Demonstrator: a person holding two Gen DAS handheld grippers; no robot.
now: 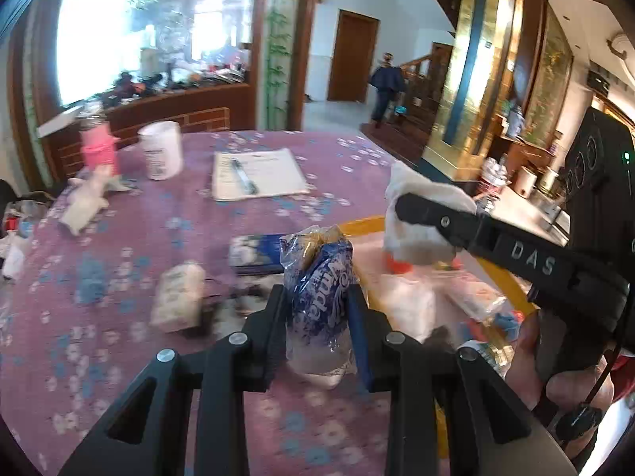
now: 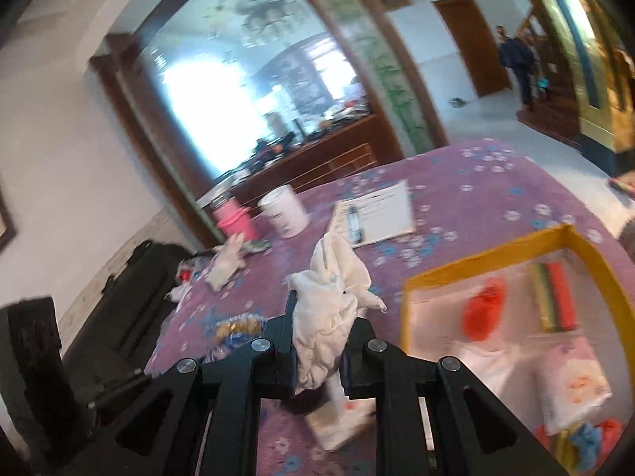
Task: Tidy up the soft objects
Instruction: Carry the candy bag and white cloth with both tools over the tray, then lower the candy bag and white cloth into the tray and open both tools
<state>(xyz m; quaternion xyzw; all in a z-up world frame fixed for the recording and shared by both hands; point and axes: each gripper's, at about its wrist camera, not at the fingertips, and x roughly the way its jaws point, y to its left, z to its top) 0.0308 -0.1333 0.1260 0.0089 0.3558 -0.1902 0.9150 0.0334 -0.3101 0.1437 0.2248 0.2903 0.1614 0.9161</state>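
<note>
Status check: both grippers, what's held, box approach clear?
Left gripper shut on tissue pack. Right gripper shut on white cloth. Yellow-rimmed box ahead, partly filled; nothing blocking.

Matte black left gripper [image 1: 317, 329], silver pivot screws, right gripper [image 2: 317, 353] lettered "DAS", thin black cable, green indicator light

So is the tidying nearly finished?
About halfway, it seems. Several soft things already lie in the yellow-rimmed box. In hand: the left tool grips a blue tissue pack, and the right tool grips a white cloth. A white packet and a white plush toy remain on the table.
</note>
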